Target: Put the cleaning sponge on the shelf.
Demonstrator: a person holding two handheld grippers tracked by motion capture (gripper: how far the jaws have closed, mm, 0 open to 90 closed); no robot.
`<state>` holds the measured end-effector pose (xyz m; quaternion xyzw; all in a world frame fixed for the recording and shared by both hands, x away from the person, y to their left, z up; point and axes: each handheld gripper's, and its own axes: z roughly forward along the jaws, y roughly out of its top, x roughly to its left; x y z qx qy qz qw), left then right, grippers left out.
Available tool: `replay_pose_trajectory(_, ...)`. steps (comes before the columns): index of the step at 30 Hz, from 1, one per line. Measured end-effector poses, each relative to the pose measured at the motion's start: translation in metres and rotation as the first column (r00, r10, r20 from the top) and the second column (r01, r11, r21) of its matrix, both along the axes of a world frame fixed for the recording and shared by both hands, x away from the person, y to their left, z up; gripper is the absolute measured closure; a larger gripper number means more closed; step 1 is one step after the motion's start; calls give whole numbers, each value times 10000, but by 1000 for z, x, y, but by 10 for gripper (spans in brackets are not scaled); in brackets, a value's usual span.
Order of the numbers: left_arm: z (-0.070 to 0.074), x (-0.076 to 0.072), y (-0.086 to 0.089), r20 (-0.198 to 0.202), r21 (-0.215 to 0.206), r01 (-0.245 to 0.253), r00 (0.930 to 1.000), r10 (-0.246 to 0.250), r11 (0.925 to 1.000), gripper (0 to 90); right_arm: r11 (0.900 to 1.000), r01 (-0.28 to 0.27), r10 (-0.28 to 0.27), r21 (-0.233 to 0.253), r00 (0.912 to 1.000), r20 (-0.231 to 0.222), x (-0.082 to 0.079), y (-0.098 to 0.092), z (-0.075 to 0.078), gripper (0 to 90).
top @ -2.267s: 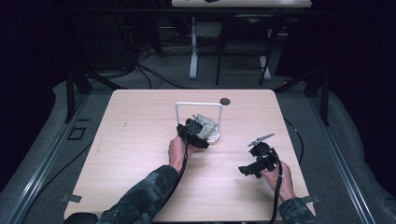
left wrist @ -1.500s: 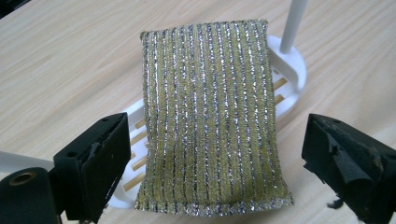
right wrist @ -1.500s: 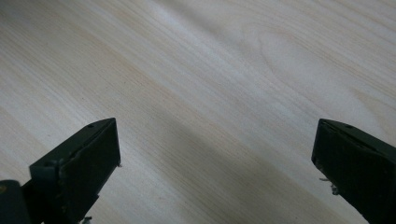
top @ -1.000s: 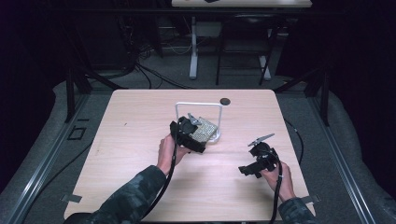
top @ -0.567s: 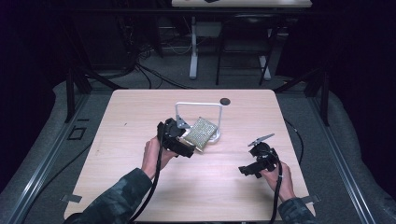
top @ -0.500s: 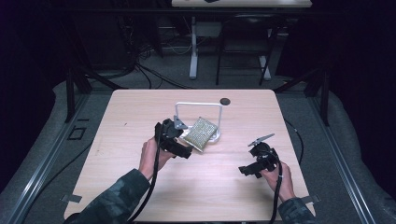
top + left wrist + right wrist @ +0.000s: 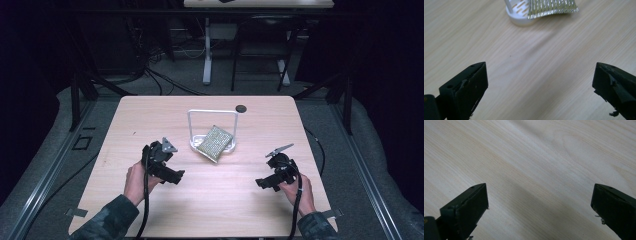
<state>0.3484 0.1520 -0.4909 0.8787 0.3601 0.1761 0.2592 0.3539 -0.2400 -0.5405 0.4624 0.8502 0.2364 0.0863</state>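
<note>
A silvery, dotted foil pouch point(image 7: 214, 143) lies tilted across a small white rack point(image 7: 196, 146) with a tall wire frame, at the middle of the table. In the left gripper view the pouch point(image 7: 551, 8) overhangs the rack's white slotted base point(image 7: 520, 18) at the top. My left gripper point(image 7: 176, 176) is open and empty, down-left of the rack over bare wood; its jaws stand wide apart point(image 7: 540, 82). My right gripper point(image 7: 261, 183) is open and empty near the table's front right, jaws wide over bare wood point(image 7: 539, 202).
The light wooden table point(image 7: 150, 115) stands on a grey floor. A small dark round disc point(image 7: 241, 108) lies near the far edge behind the rack. Cables trail from both grippers toward the front edge. Table legs and stands rise beyond the far edge.
My left gripper let go of the pouch at the rack and drew back toward the front left, open. The pouch now rests on the rack. The right gripper has stayed still.
</note>
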Motion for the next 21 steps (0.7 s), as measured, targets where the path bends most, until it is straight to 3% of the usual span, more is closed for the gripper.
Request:
replay_pose_trajectory(7,-12,-12,23,-186,-145,-30,9998,27,9999,1,10000,-14,14,-8,10000,-40,-1,3,-2,8)
replay_pose_trajectory(12,-25,-19,42,-573,-147,-147,9983,139,9998,1,9998,-133,132,-116,9999,-100,0,4,-2,8)
replay_pose_trajectory(21,-42,-17,44,-1054,94,148,9943,-138,9998,1,9997,-186,183,-170,9997,-185,1,5,-4,8)
